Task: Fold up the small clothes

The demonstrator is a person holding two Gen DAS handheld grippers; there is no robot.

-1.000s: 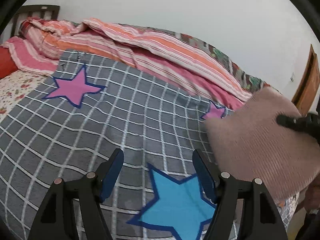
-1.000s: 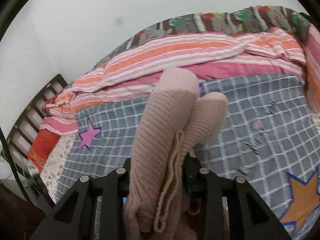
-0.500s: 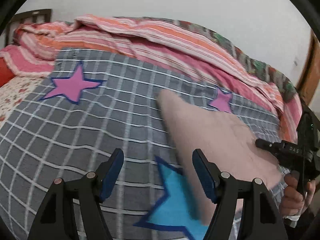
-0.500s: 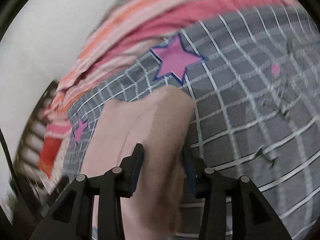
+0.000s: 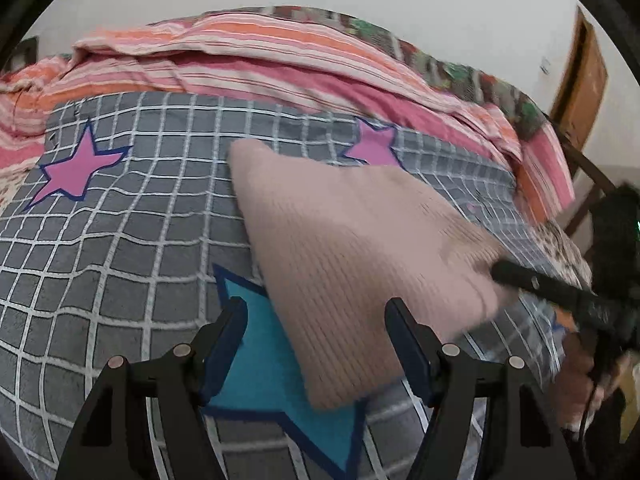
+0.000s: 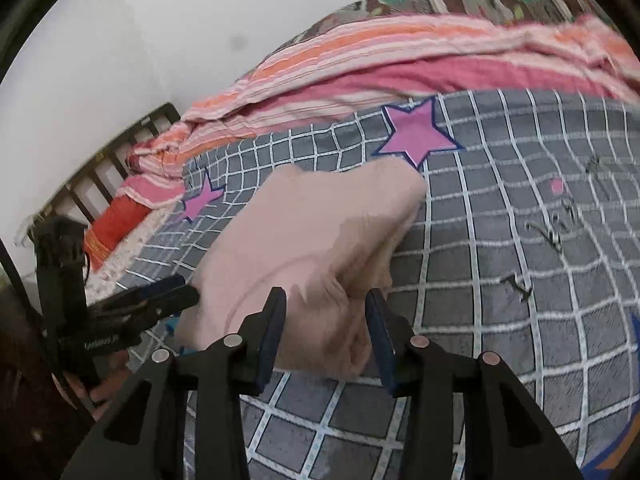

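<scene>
A pink ribbed knit garment (image 5: 352, 248) lies spread across the grey checked blanket (image 5: 132, 240), blurred by motion; it also shows in the right wrist view (image 6: 304, 240). My right gripper (image 6: 326, 328) is shut on its near right edge, with bunched fabric between the fingers; it also shows in the left wrist view (image 5: 504, 270). My left gripper (image 5: 316, 344) is open and empty, its fingers astride the garment's near left corner, just above the blue star (image 5: 264, 364). It shows at the left of the right wrist view (image 6: 182, 288).
A rumpled pink and orange striped quilt (image 5: 248, 60) lies along the far side of the bed against the white wall. A dark slatted bed frame (image 6: 104, 168) and a red pillow (image 6: 116, 224) are at the left end. A wooden door (image 5: 580, 88) is at the far right.
My right gripper has swung the garment down from hanging in the air onto the blanket, spreading it leftward towards my left gripper. The left gripper stayed open.
</scene>
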